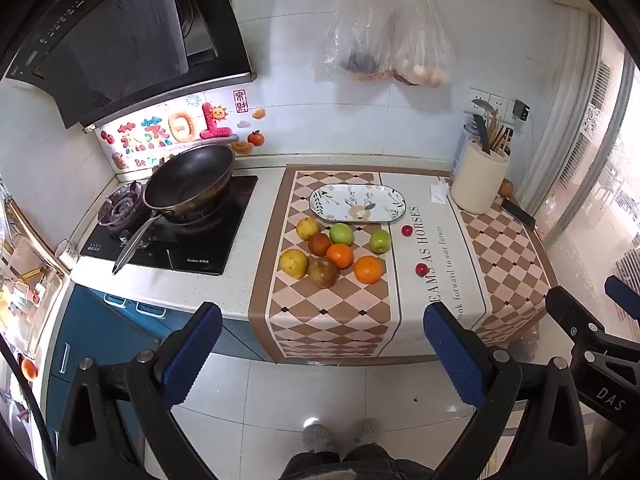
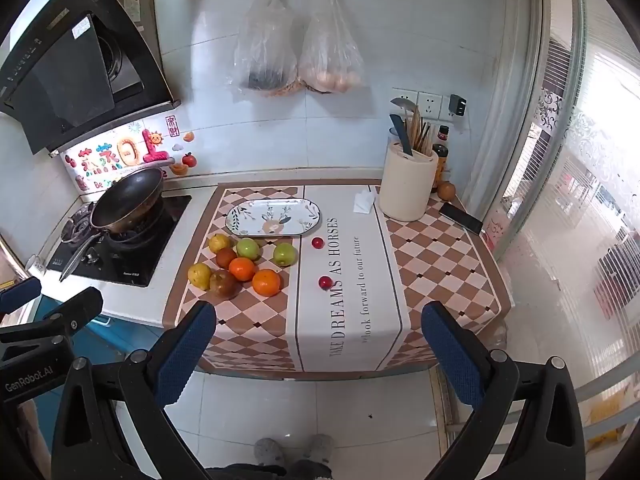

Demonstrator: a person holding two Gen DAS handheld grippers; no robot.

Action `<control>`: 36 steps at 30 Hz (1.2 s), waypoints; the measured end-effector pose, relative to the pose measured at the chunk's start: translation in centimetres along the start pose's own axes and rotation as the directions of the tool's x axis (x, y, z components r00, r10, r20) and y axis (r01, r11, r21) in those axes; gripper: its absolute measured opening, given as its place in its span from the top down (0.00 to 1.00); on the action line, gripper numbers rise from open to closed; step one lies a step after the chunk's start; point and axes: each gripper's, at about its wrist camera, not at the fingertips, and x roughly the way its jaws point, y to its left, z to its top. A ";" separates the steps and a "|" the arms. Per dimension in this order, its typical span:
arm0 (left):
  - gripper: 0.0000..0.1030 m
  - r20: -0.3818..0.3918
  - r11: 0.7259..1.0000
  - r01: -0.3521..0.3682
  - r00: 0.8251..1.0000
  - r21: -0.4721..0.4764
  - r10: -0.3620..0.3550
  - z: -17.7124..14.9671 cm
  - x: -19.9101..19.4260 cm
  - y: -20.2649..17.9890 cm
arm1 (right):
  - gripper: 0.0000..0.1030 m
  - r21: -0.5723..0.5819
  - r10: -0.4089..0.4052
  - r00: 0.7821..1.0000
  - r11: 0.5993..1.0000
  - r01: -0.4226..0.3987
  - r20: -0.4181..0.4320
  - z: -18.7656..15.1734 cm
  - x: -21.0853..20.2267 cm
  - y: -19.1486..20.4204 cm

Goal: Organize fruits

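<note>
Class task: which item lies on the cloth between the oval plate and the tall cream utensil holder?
A folded white tissue, between plate and holder; the right wrist view shows it best.

Fruits [image 2: 240, 264] clustered before the plate [image 2: 273, 217] – stove [image 2: 120, 248] left; utensil holder [image 2: 406, 188] right

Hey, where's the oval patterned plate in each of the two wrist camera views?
Left wrist view: the plate sits right of centre, just behind the fruit cluster.
Right wrist view: the plate sits left of centre, above the fruit.
Shared landmark: the cream utensil holder, to its right in both.
</note>
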 end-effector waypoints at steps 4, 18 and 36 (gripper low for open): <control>0.00 0.001 1.000 0.017 1.000 -0.017 -0.017 0.0 0.0 0.1 | 0.00 0.000 -0.004 1.000 1.000 0.004 0.000 0.0 -0.2 0.0; 0.00 -0.003 1.000 0.010 1.000 -0.012 -0.010 0.0 0.0 0.0 | 0.00 0.005 0.001 1.000 1.000 -0.001 0.002 0.0 -0.7 0.1; 0.00 -0.001 1.000 0.013 1.000 -0.014 -0.013 0.0 0.1 0.0 | 0.00 0.008 0.003 1.000 1.000 -0.003 0.001 0.0 -1.1 0.1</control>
